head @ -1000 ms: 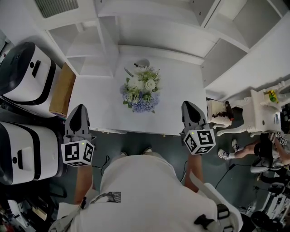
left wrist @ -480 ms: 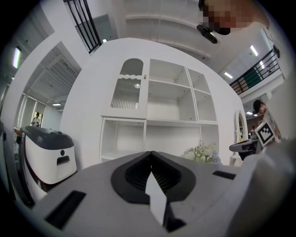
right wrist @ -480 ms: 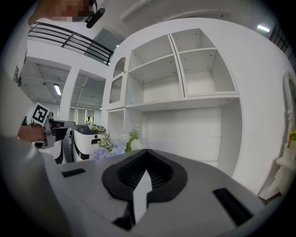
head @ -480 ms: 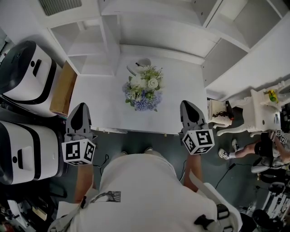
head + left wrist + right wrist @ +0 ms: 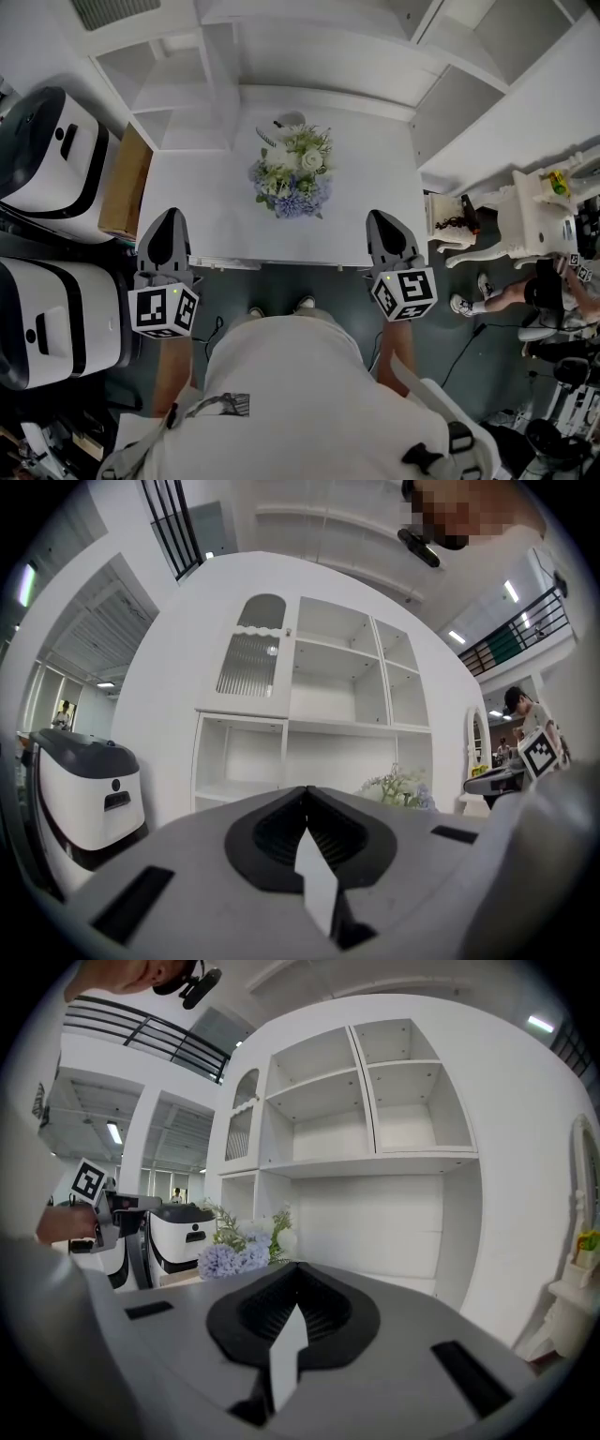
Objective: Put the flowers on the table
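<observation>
Table (image 5: 370,202) bears flowers (image 5: 291,173) — ahead, between left gripper (image 5: 169,223), right gripper (image 5: 384,225) — both pressed together.

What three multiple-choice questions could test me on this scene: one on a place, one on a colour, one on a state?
1. The flowers stand:
A. on a chair
B. in a basket
C. on the white table

2. The bouquet's blooms nearest the person are:
A. red
B. lilac-blue
C. orange

3. The left hand-held gripper and the right hand-held gripper are:
A. both shut and empty
B. both wide open
C. both clamped on stems

Answers:
1. C, since the head view shows the bouquet resting in the middle of the tabletop.
2. B, since the lilac-blue heads sit at the near side, below the white ones.
3. A, since each gripper view shows its jaws meeting with nothing between them.
</observation>
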`<state>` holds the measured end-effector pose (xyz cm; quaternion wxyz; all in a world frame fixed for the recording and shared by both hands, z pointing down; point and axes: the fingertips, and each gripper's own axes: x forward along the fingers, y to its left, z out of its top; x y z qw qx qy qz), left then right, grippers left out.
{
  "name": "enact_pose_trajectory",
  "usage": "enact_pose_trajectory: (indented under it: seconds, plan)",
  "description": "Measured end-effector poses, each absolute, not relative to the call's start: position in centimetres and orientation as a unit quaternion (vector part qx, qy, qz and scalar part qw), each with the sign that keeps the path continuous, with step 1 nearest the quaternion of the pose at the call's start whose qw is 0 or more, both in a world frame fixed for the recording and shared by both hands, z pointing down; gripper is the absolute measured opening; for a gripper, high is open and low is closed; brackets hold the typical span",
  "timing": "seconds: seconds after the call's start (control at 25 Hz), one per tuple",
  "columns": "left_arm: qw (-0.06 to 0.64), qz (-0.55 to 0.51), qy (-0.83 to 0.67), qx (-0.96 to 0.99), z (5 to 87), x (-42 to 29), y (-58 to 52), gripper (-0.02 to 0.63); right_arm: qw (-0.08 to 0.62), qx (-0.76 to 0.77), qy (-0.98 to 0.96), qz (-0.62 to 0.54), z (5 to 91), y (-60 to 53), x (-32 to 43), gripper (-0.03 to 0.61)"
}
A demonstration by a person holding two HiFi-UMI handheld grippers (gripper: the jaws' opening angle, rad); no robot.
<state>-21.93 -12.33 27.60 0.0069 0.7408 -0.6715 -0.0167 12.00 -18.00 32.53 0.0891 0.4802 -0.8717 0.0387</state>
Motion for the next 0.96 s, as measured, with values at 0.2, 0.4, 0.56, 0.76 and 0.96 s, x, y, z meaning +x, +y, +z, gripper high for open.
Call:
enact_pose_trajectory:
  seconds: [0.2, 0.4, 0.56, 0.76, 0.96]
  plan:
    - [0.007, -0.020, -0.669, 0.743, 27.5, -21.6, -11.7, 0.014, 0.087, 0.482, -0.871, 0.034, 32.2, -17.3, 12.2, 0.009]
    - [0.013, -0.020, -0.671, 0.741, 28.0, -21.6, -10.8, 0.014, 0.086, 0.481, -0.872, 0.031, 32.1, -16.7, 12.3, 0.009]
    - [0.018, -0.021, -0.671, 0.741, 28.5, -21.4, -10.2, 0.014, 0.088, 0.481, -0.872, 0.031, 32.2, -16.0, 12.3, 0.009]
    - [0.022, -0.019, -0.670, 0.742, 28.9, -21.5, -9.5, 0.014, 0.090, 0.481, -0.871, 0.034, 32.4, -15.2, 12.3, 0.009]
    - [0.027, -0.015, -0.670, 0.742, 29.0, -21.7, -8.8, 0.014, 0.088, 0.480, -0.872, 0.033, 32.3, -14.6, 11.9, 0.009]
